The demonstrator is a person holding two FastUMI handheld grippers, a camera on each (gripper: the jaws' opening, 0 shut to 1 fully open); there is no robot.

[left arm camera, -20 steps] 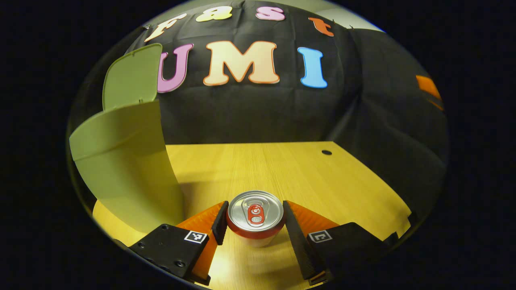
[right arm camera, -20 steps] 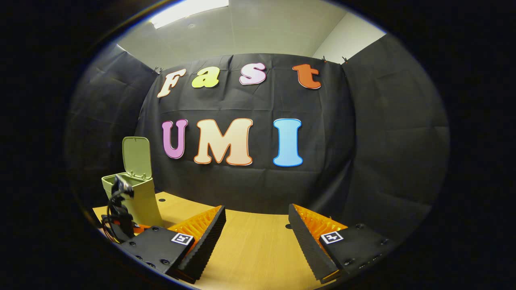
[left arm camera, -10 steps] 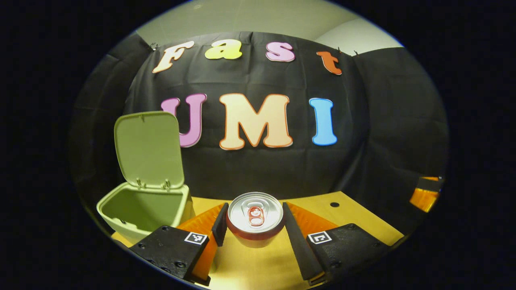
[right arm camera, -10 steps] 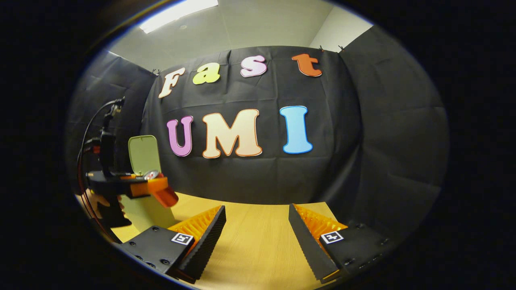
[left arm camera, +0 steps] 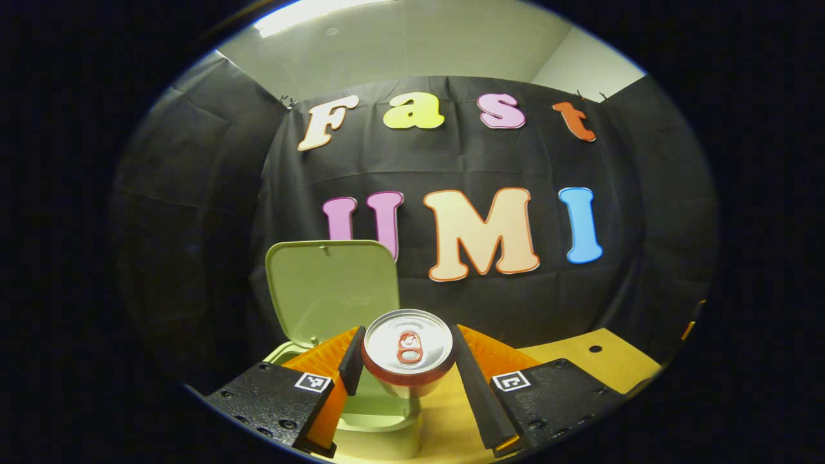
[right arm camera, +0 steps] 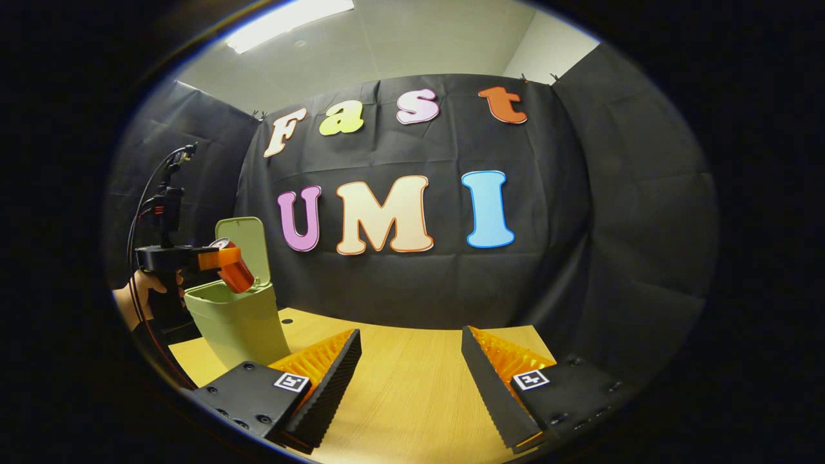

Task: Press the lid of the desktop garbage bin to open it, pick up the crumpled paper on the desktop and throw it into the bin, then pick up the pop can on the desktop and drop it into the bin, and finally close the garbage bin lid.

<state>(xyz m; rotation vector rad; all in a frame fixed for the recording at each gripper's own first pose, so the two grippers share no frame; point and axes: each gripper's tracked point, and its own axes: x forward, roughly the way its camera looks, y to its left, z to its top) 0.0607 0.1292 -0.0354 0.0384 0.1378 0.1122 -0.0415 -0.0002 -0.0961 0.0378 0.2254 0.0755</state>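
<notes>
Left gripper (left arm camera: pixel 407 367) clamps the can (left arm camera: pixel 408 351) between both fingers, tilted above the open bin (right arm camera: pixel 237 319) to line up the drop | lid (left arm camera: pixel 332 290) stands upright behind | right gripper (right arm camera: pixel 411 380) hangs spread, holding nothing, over the table (right arm camera: pixel 412 399), well apart from the bin.

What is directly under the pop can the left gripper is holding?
The open garbage bin sits under the pop can, which the left gripper clamps above its mouth, lid raised behind. The can and fingers cover most of the bin's inside, so its contents cannot be seen.
</notes>
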